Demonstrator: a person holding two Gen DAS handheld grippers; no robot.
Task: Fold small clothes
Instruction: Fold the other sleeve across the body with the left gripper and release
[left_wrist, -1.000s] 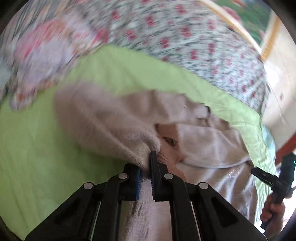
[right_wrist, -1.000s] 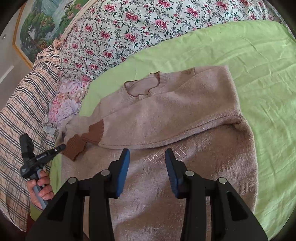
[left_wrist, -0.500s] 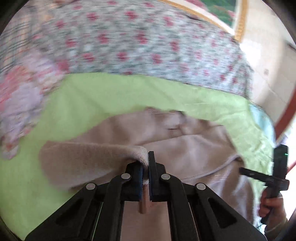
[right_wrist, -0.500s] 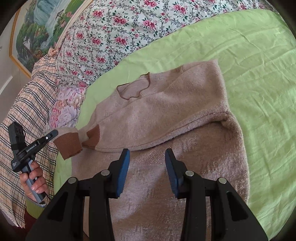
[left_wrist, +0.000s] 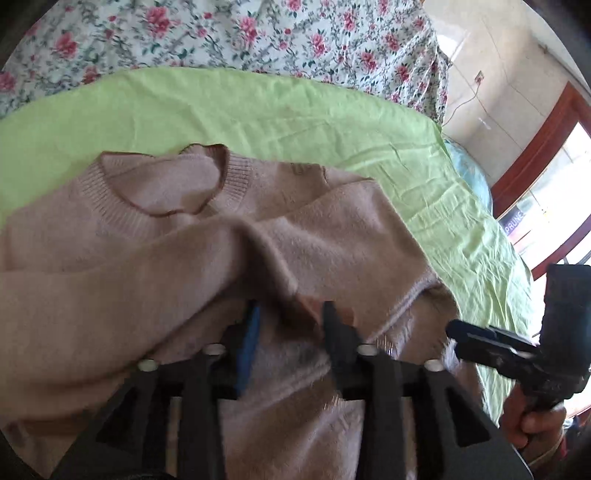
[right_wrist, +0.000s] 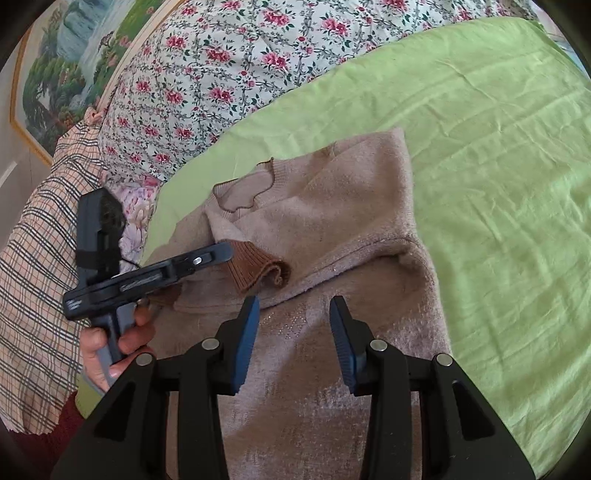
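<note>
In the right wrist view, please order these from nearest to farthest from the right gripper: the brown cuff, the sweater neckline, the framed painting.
From the right gripper:
1. Brown cuff, just ahead, slightly left.
2. Sweater neckline, farther up the garment.
3. Framed painting, on the wall, upper left.

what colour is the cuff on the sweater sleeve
Brown, darker than the beige sweater; the cuff shows best in the right wrist view.

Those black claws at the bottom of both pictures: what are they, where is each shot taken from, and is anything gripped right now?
Each claw is a hand-held two-finger gripper with a camera looking along its fingers. The left gripper shows in its own view, open over the brown cuff of a sleeve. The right gripper is open too, hovering over the beige sweater, which lies on a green sheet. Each view also catches the other gripper in the person's hand. Nothing is gripped.
</note>
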